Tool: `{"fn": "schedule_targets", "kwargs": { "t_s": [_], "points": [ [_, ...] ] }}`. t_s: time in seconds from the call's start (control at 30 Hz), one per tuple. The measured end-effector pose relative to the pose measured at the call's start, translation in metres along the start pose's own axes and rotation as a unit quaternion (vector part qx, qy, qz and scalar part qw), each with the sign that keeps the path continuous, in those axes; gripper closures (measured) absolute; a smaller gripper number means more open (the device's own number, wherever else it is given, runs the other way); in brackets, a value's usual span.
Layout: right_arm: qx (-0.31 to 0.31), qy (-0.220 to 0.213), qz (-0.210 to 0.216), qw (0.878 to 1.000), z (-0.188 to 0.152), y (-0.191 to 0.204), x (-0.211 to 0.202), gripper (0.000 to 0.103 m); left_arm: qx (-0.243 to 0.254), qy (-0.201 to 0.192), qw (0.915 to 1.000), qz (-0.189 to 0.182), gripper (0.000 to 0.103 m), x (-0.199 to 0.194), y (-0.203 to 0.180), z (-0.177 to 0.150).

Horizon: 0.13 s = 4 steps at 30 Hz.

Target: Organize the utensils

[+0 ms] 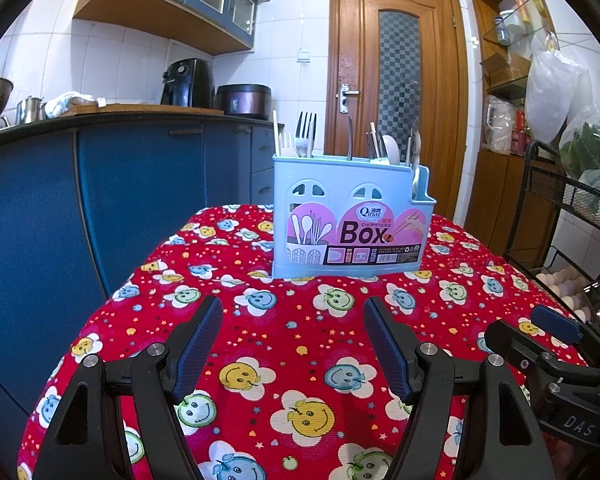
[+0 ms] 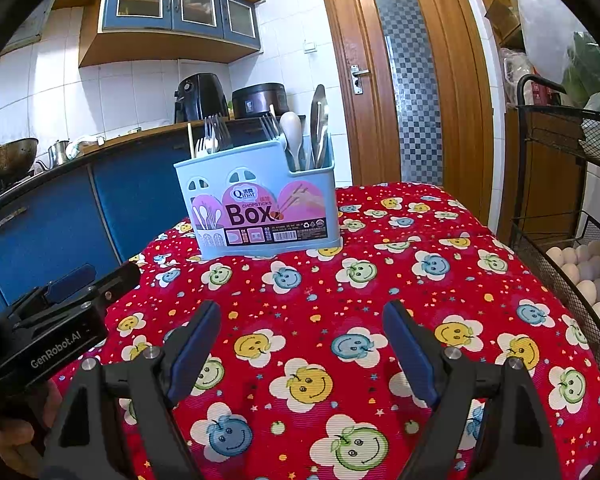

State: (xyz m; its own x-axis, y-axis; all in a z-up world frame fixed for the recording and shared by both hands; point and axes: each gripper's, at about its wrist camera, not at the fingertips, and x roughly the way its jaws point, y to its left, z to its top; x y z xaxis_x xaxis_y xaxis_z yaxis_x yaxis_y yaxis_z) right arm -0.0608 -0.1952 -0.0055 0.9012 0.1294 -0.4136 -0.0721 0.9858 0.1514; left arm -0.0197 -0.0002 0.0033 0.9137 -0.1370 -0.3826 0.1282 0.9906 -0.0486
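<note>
We hold both grippers, left (image 1: 293, 344) and right (image 2: 302, 350), wide and empty before the upright box (image 1: 350, 216) of utensils (image 1: 305, 136).

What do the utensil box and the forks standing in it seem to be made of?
The light blue utensil box looks like moulded plastic: smooth, semi-glossy walls with cut-out arches. The tall silver forks appear metal, likely stainless steel, from their grey shine. The short white fork looks plastic.
</note>
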Motion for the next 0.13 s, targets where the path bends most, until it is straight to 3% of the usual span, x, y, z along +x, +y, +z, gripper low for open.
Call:
{"fn": "schedule_targets", "kwargs": {
  "t_s": [0.13],
  "points": [
    [0.001,0.000,0.001,1.000,0.0001,0.0000,-0.0001,0.018,-0.002,0.000,1.0000,0.000,0.029,0.0003,0.0000,-0.0003]
  ]
}}
